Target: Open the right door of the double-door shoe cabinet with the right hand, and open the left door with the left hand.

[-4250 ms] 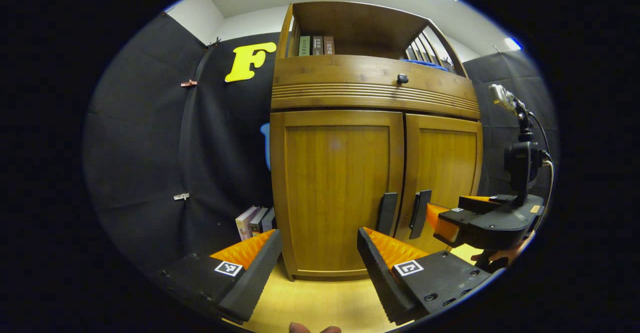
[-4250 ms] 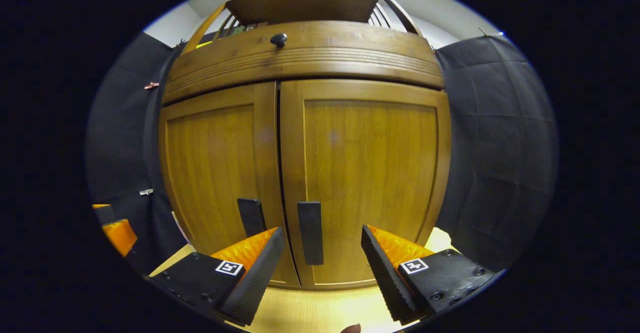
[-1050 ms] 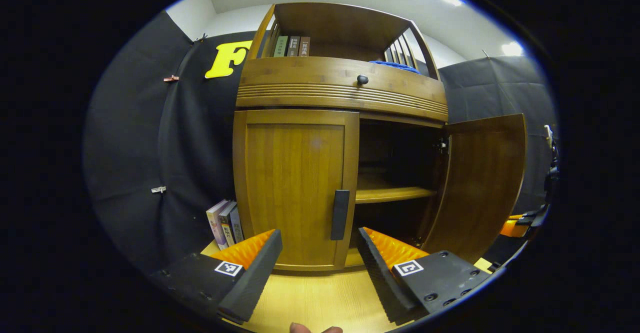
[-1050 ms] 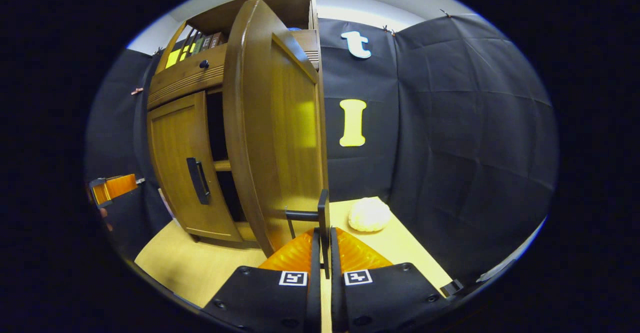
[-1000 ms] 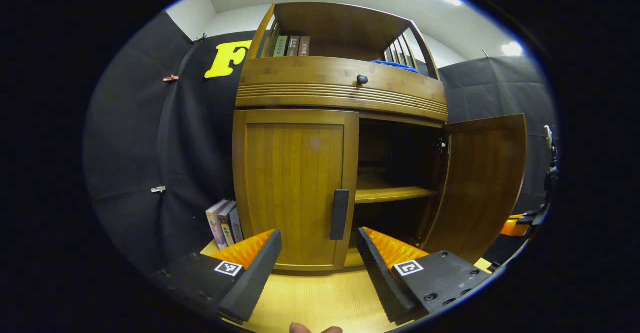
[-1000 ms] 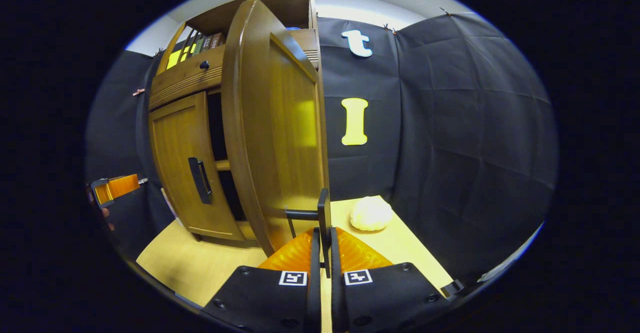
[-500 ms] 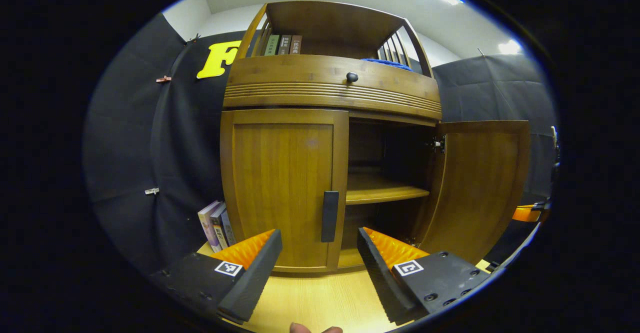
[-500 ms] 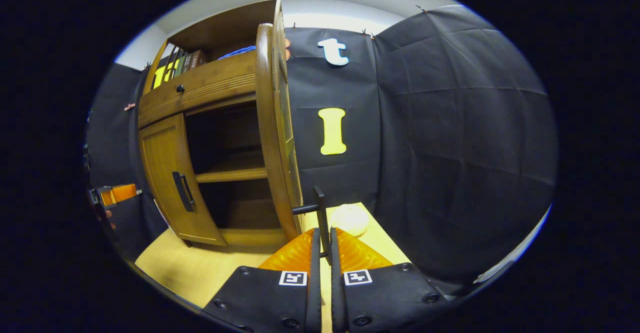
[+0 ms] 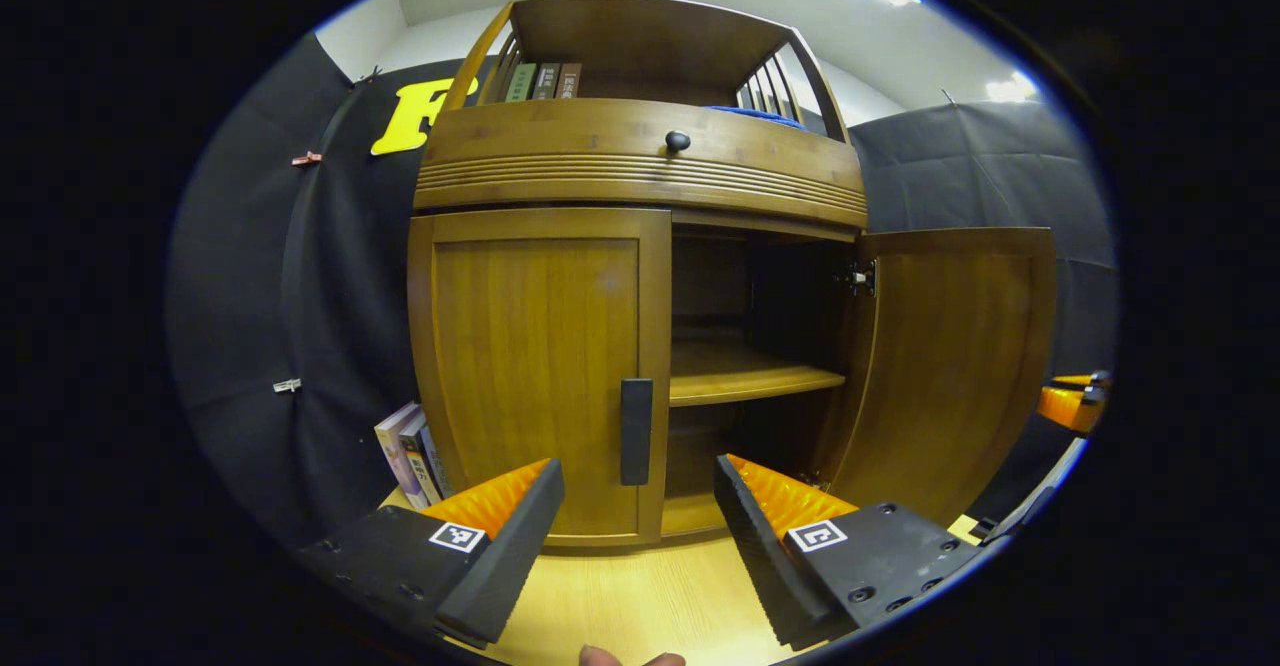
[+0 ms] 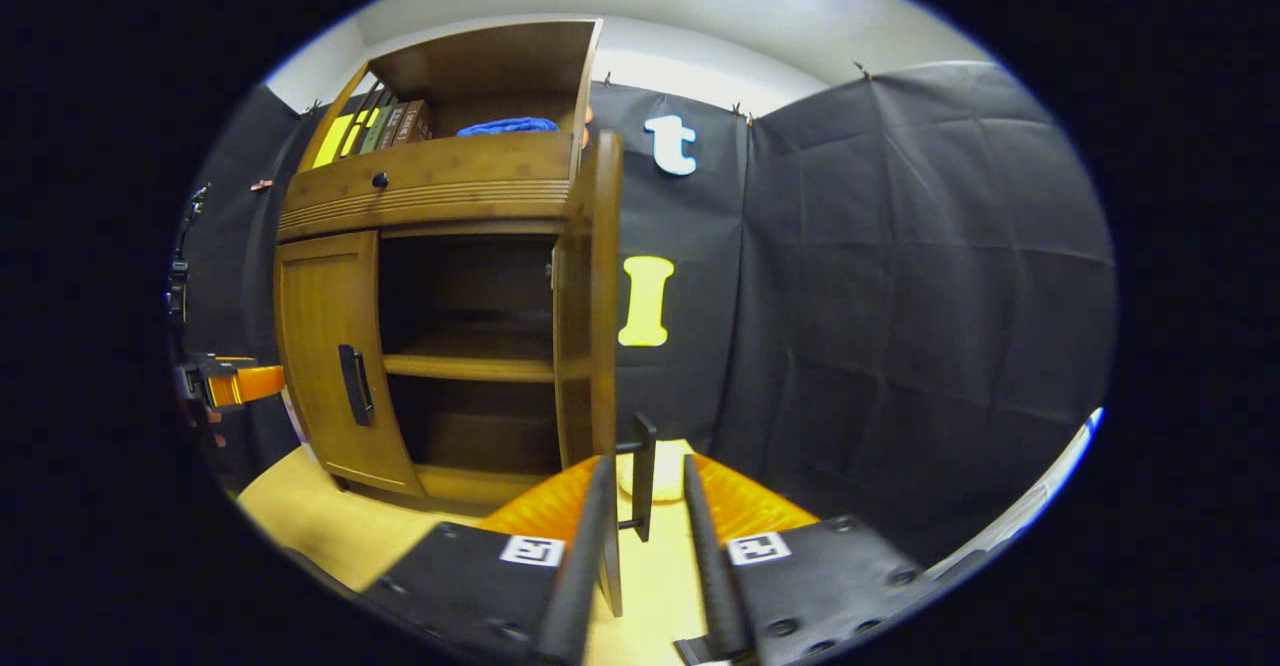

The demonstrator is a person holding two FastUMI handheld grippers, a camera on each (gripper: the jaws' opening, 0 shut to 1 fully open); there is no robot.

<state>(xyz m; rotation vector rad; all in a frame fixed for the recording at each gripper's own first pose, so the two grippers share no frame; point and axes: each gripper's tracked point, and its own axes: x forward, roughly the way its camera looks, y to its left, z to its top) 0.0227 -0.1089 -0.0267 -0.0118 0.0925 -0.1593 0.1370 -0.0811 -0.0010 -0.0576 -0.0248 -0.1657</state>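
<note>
Right door (image 9: 955,366) swung wide | right tongs (image 10: 640,506) parted around its handle (image 10: 643,476), no pinch visible | left tongs (image 9: 640,491) spread before the left handle (image 9: 635,431), left door (image 9: 540,366) shut | risk: a skewed approach slips off the handle.

surface: pale yellow wood-grain floor (image 9: 640,596) | on it: brown wooden double-door shoe cabinet (image 9: 540,346); row of upright books (image 9: 405,451) beside cabinet's left side; white rounded lump (image 10: 662,474) beyond open door

books (image 9: 405,443) left of cabinet (image 9: 640,171), shelf (image 9: 745,381) inside, right door (image 9: 950,366) swung out
</note>
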